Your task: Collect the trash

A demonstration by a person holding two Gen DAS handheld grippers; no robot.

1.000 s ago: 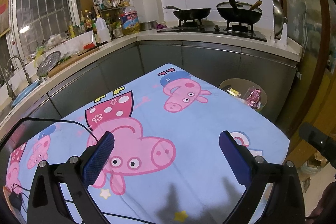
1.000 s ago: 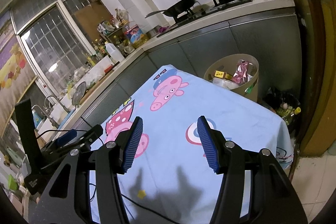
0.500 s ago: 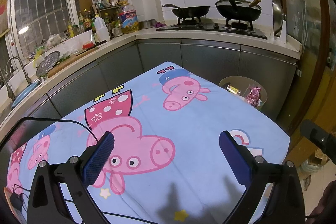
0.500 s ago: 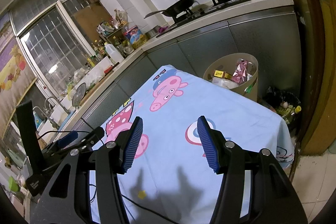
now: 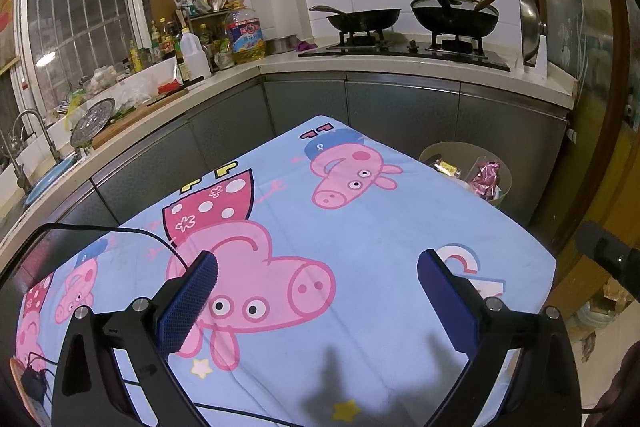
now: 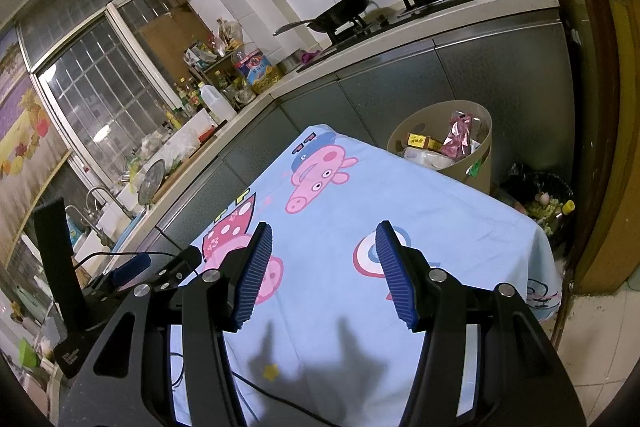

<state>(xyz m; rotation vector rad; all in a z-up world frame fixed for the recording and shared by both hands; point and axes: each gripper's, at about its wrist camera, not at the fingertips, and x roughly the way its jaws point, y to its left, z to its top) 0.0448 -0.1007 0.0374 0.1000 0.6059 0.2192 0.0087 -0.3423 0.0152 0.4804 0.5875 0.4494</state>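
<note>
over the near edge of the tabletop (image 5: 400,227), which is draped in a light blue cartoon-pig cloth, both grippers hover with nothing between their ribbed blue pads. the left gripper (image 5: 316,299) has its jaws spread wide; the right gripper (image 6: 322,275) also stands parted and empty, though less widely. a thin black cable (image 5: 120,231) trails across the cloth at the left. no loose trash shows on the cloth in either view. beyond the far right corner of the tabletop, down on the floor against the grey cabinets, stands a round beige waste bin (image 6: 480,155) that already holds a yellow box, a crinkled pink foil wrapper (image 6: 458,135) and pale paper. the bin lies ahead and to the right of both grippers, and the right gripper seems the nearer one. to me the collecting looks finished or nearly so, unless pieces lie out of frame. farther off, two black woks sit on the stove.
</note>
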